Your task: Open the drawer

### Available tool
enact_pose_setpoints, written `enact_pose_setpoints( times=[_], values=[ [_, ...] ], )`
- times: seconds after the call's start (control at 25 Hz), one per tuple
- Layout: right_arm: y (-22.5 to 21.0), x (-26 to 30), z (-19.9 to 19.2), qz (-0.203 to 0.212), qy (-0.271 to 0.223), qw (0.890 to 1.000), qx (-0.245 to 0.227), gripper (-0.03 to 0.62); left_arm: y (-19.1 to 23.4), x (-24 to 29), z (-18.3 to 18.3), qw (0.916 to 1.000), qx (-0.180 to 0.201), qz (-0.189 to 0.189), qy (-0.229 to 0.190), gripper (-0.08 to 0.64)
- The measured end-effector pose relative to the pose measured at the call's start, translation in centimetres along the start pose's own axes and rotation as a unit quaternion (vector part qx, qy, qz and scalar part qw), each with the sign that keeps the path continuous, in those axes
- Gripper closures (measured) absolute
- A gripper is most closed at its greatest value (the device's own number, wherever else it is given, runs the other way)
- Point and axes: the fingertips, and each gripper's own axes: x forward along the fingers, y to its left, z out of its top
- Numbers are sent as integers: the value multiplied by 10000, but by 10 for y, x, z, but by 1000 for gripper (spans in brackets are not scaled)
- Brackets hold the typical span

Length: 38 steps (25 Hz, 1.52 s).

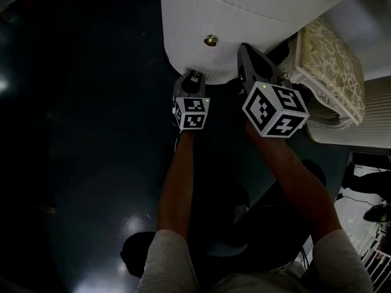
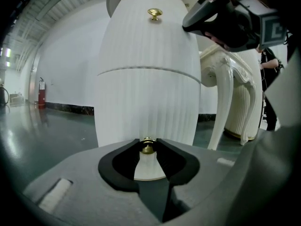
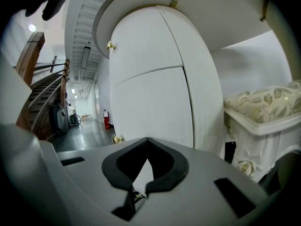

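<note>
A white ribbed round cabinet (image 1: 244, 11) has brass knobs on its drawer fronts. My left gripper (image 2: 147, 147) is low against the cabinet front, its jaw tips closed on either side of a small brass knob (image 2: 147, 149), which sits between the pads. In the head view this gripper (image 1: 194, 75) reaches under the cabinet's curve, below a higher knob (image 1: 210, 40), also visible in the left gripper view (image 2: 154, 13). My right gripper (image 1: 247, 50) is beside it on the right and higher, close to the cabinet. Its tips (image 3: 148, 139) meet with nothing between them.
An ornate white stool with a patterned cushion (image 1: 330, 66) stands right of the cabinet, close to my right gripper. The dark glossy floor (image 1: 73, 133) spreads to the left. A fire extinguisher (image 2: 41, 91) is by the far wall. A wooden staircase (image 3: 42, 93) rises at left.
</note>
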Motion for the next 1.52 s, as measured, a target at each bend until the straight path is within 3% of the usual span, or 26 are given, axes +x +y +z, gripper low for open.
enact_pose_setpoints(
  times=[0.36, 0.56, 0.72, 0.92, 1.2, 1.4, 1.52],
  values=[
    [13, -11, -5, 143, 103, 9989, 440, 577, -1, -9, -3, 9996, -123, -233, -40, 448],
    [32, -16, -3, 370, 109, 9991, 161, 577, -2, -18, -5, 9996, -61, -269, 45, 449],
    [27, -23, -6, 291, 157, 9989, 322, 577, -2, -24, -9, 9995, -79, -283, 134, 449],
    [37, -31, 8, 373, -82, 9984, -425, 577, 0, -26, -12, 9993, -244, -237, 125, 449],
    [53, -35, 10, 673, -87, 9952, -700, 577, 1, -34, -13, 9992, -308, -129, 200, 449],
    [39, -36, 6, 511, 99, 9985, -160, 577, -2, -35, -12, 9994, -171, -81, 292, 449],
    [34, -38, 17, 453, -15, 9988, -188, 577, -3, -44, -15, 9994, -8, -44, 352, 449]
  ],
)
